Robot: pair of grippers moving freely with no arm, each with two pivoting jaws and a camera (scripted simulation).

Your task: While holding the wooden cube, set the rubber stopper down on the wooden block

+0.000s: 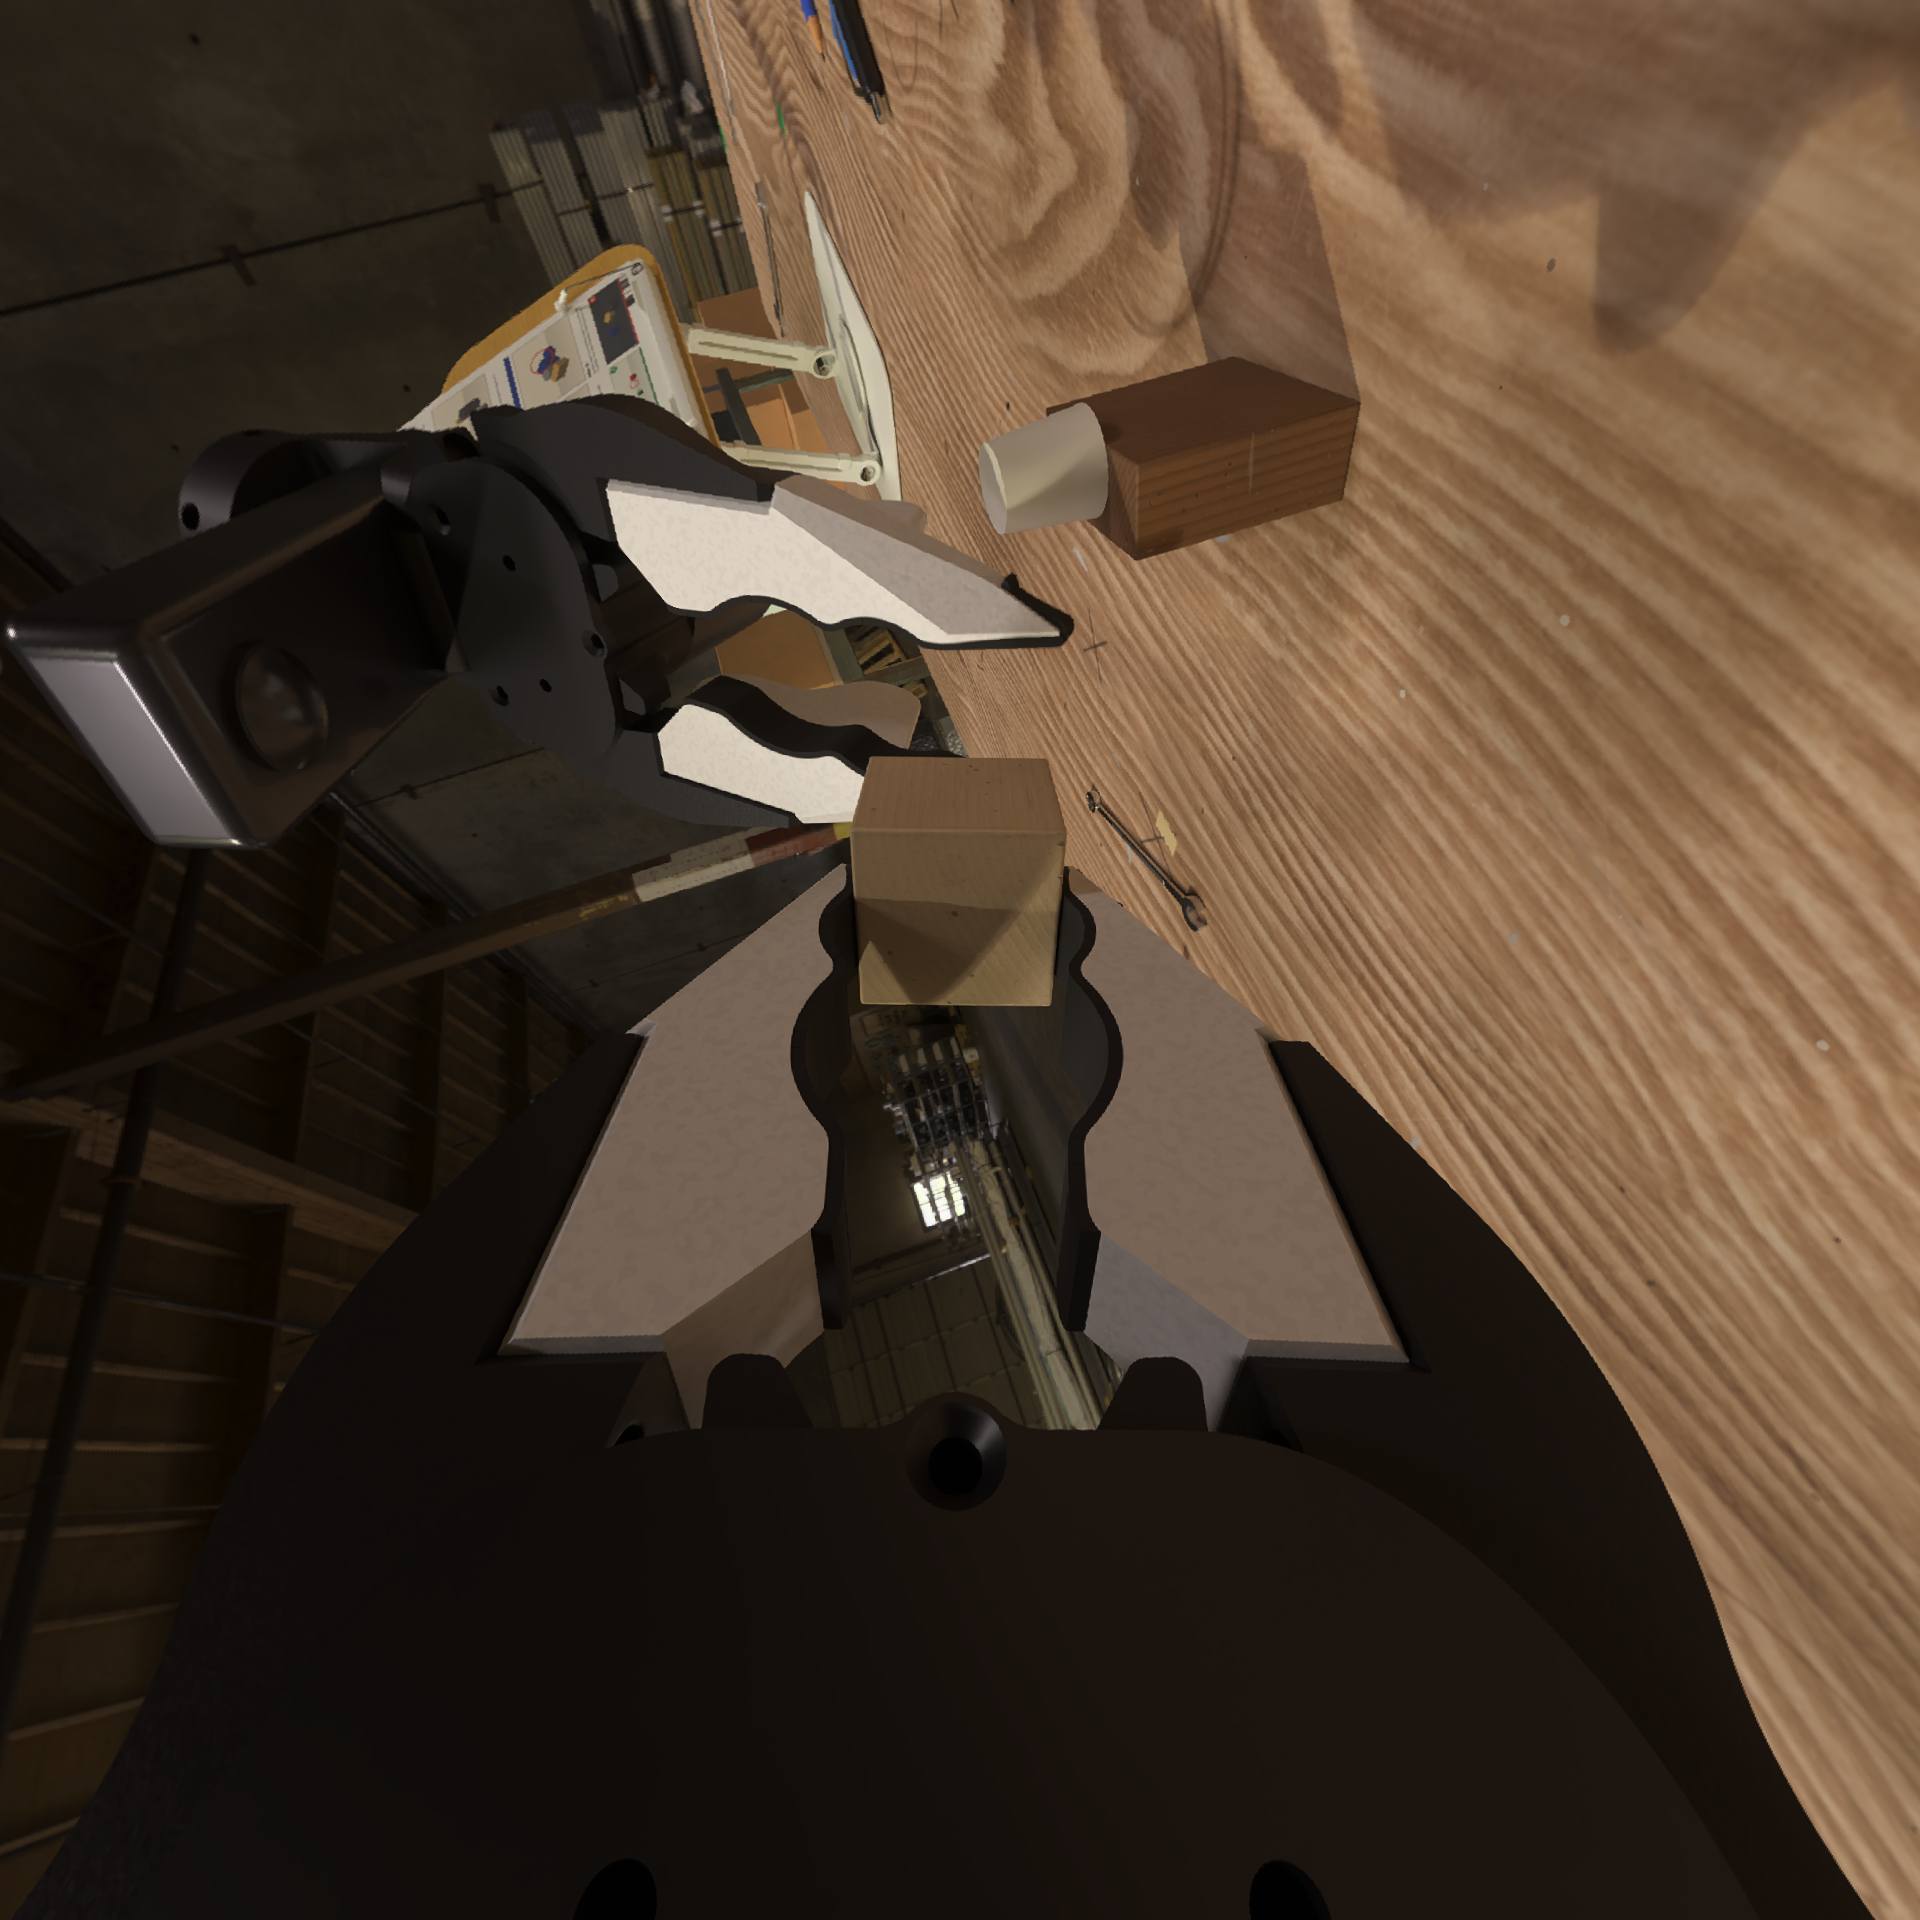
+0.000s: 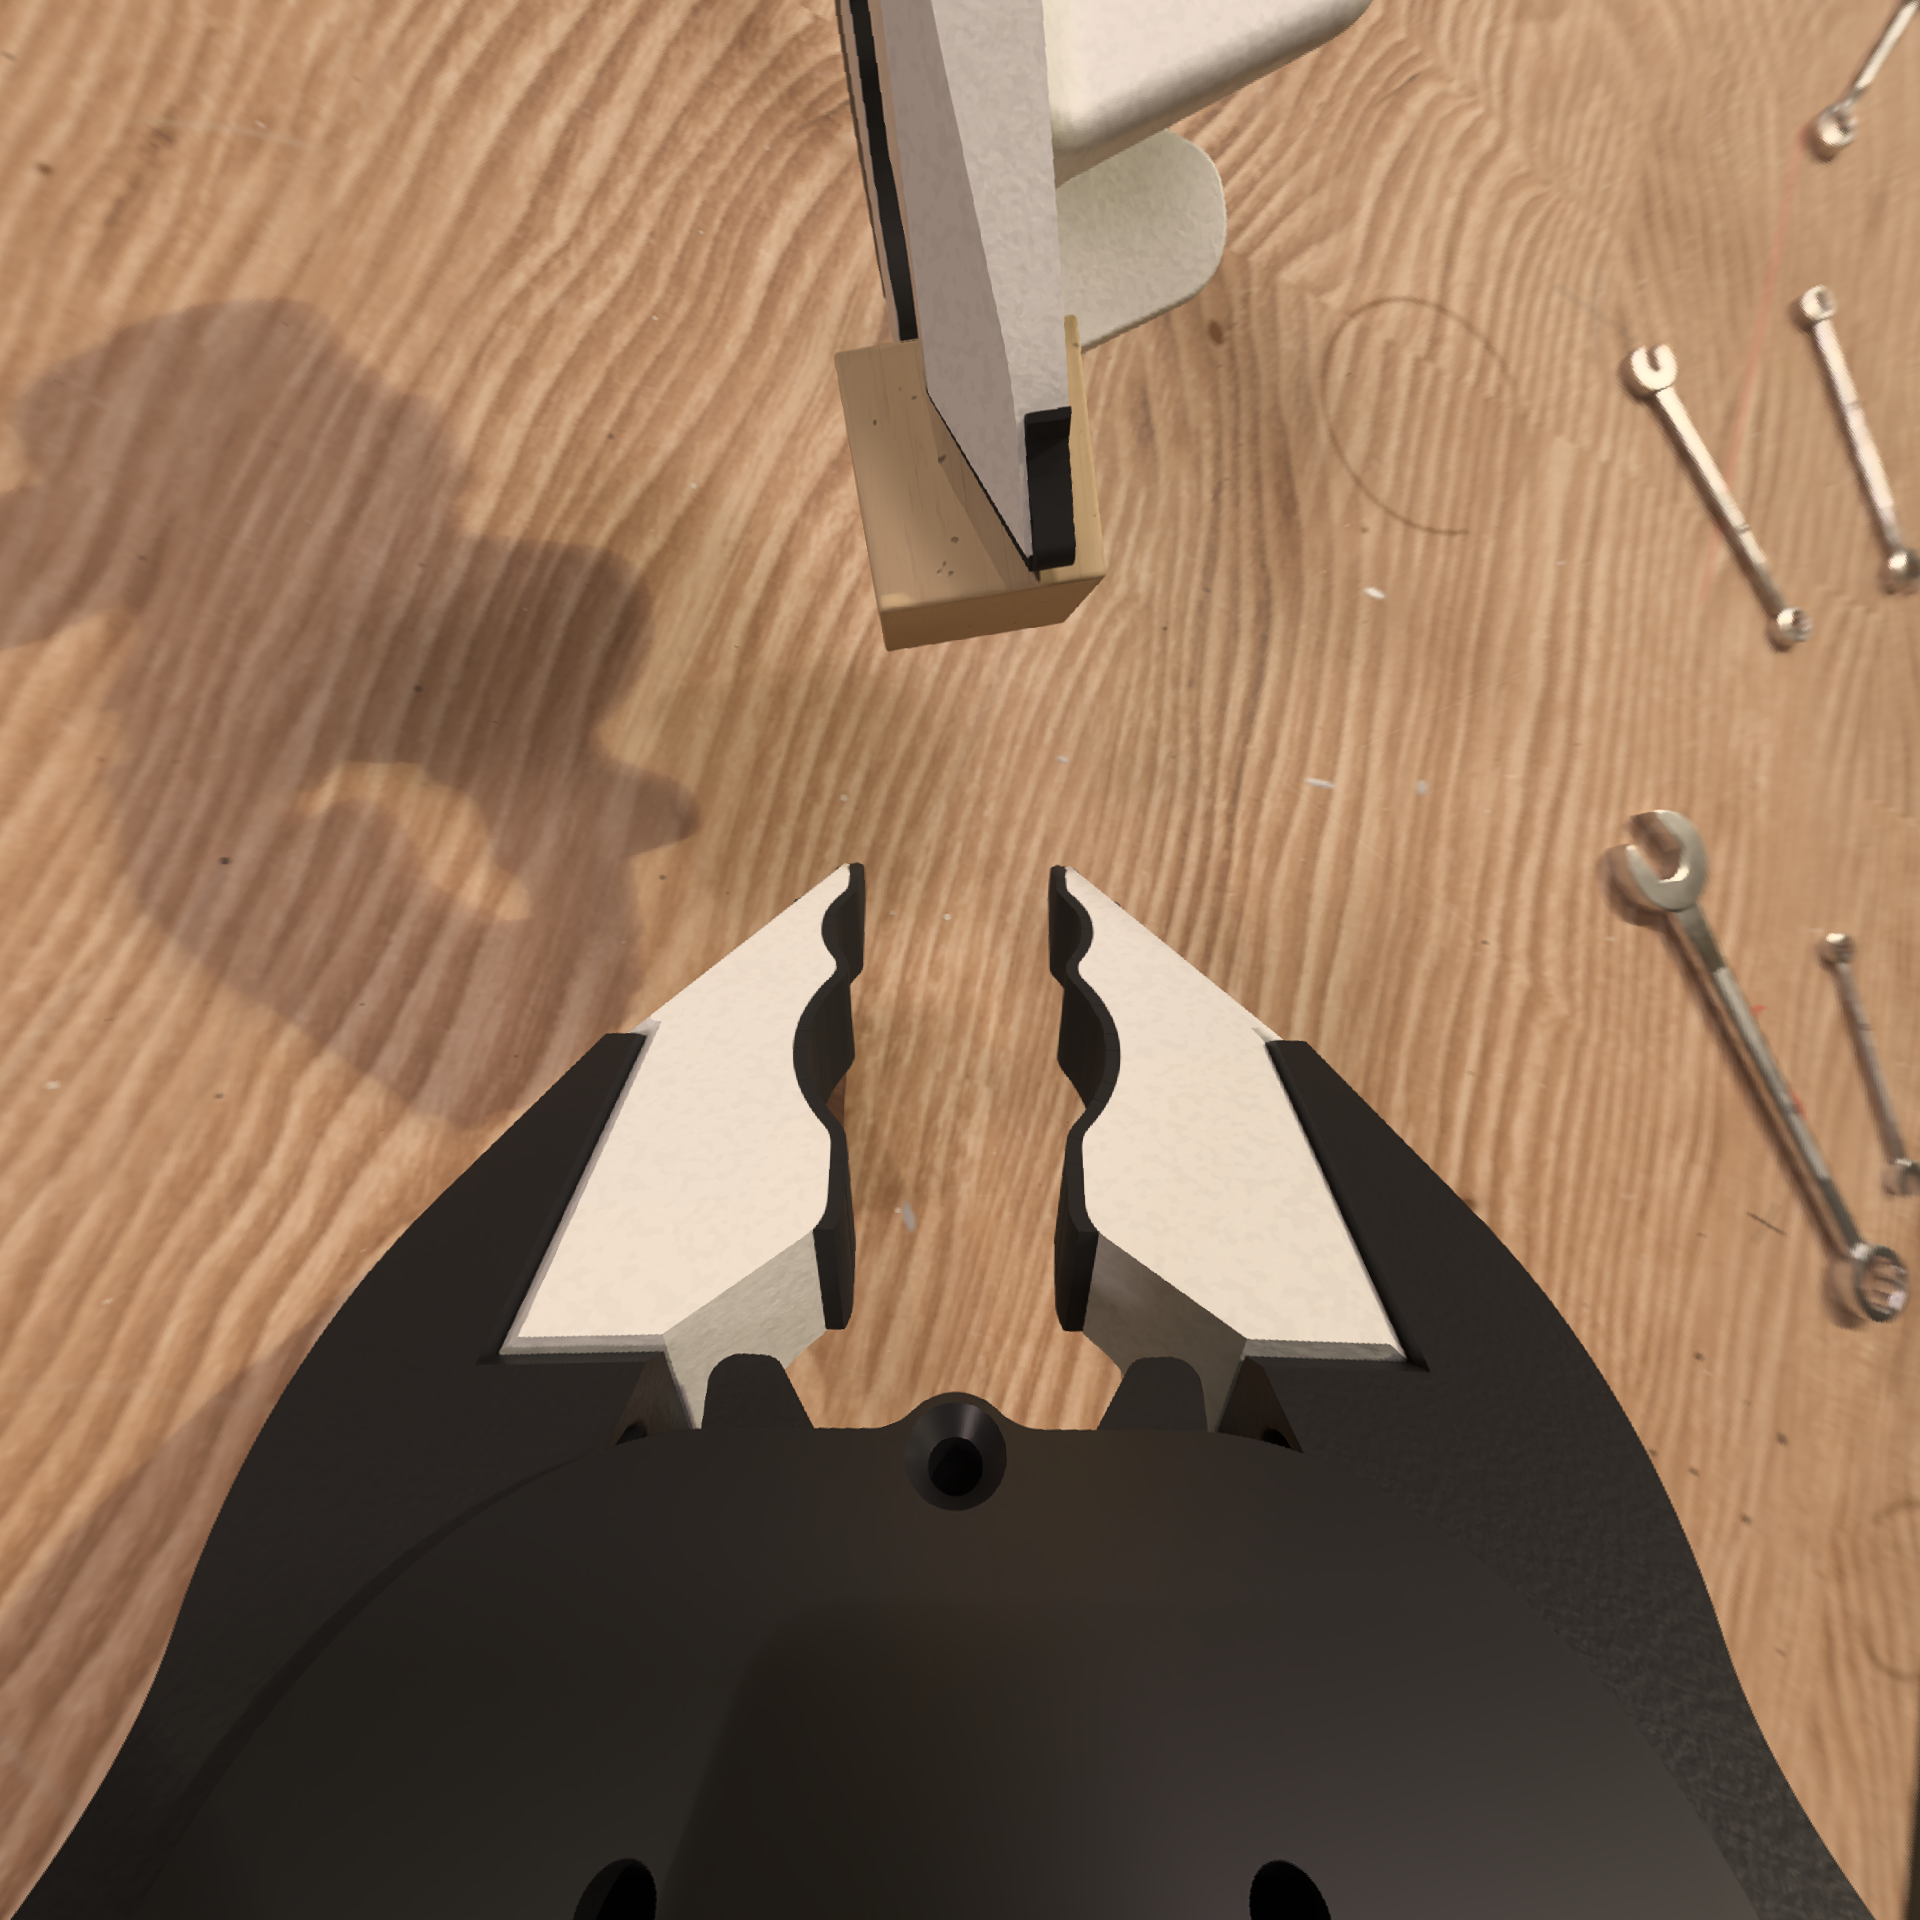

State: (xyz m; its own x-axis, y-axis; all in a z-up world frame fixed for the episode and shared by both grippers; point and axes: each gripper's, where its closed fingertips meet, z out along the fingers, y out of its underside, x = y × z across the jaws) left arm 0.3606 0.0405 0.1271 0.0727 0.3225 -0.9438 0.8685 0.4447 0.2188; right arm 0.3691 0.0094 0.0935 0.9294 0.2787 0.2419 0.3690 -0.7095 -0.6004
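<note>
My left gripper [image 1: 956,904] is shut on the pale wooden cube [image 1: 951,831], held at its fingertips above the wooden table [image 1: 1558,935]. The cream rubber stopper [image 1: 1044,468] stands on the top face of the dark wooden block [image 1: 1236,457], which rests on the table beyond the cube. My right gripper [image 2: 956,883] is open and empty, pointing down at the table. In the left wrist view it [image 1: 987,681] hangs just left of the cube, apart from the stopper. The right wrist view shows the cube [image 2: 935,540] gripped by a left finger [image 2: 987,312]; stopper and block are outside that view.
Several steel wrenches [image 2: 1714,488] lie on the table [image 2: 416,1039] to the right of my right gripper, a larger one [image 2: 1756,1060] nearer. One small wrench [image 1: 1143,857] lies close to the cube. A cream stand [image 1: 831,343] and pens [image 1: 862,52] are farther off.
</note>
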